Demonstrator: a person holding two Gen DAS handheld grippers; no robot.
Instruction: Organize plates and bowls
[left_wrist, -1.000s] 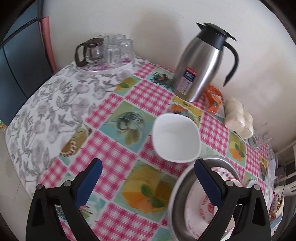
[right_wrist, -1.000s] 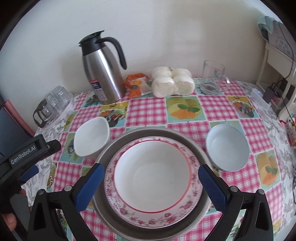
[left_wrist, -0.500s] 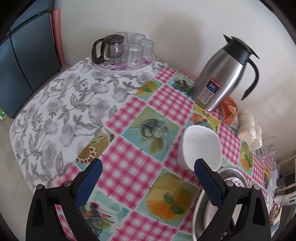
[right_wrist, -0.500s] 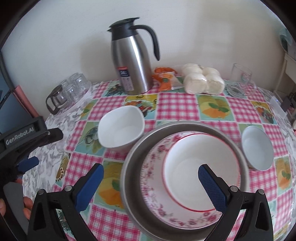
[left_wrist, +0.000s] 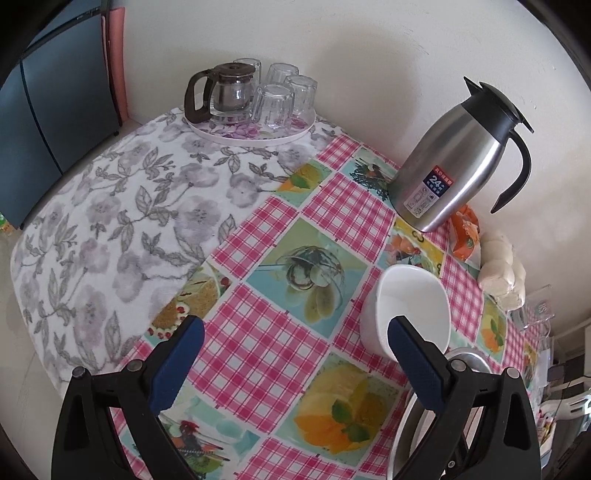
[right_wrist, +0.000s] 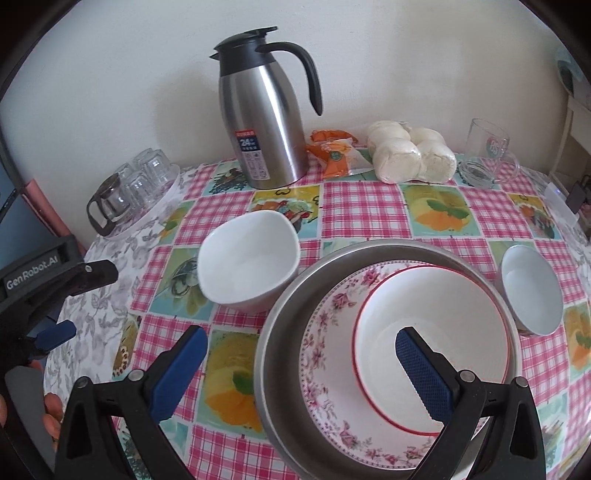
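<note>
A white squarish bowl (right_wrist: 248, 264) (left_wrist: 410, 308) stands on the checked tablecloth, left of a steel basin (right_wrist: 291, 306). The basin holds a floral plate (right_wrist: 328, 332) with a red-rimmed white bowl (right_wrist: 432, 325) on it. A small pale-blue bowl (right_wrist: 532, 291) sits to the basin's right. My right gripper (right_wrist: 299, 350) is open above the basin's left rim, nothing between its fingers. My left gripper (left_wrist: 295, 338) is open over the cloth, its right finger (left_wrist: 413, 354) in front of the squarish bowl; it also shows at the left edge of the right wrist view as the left gripper (right_wrist: 44, 288).
A steel thermos jug (right_wrist: 266, 110) stands at the back by the wall, with an orange packet (right_wrist: 332, 153), bagged white buns (right_wrist: 410, 151) and a glass mug (right_wrist: 487, 155) to its right. A tray of glasses and a glass teapot (left_wrist: 251, 99) occupies the far left corner.
Both grippers have shifted left. The squarish bowl now sits further right in the left view and nearer centre in the right view. Nothing was picked up.
</note>
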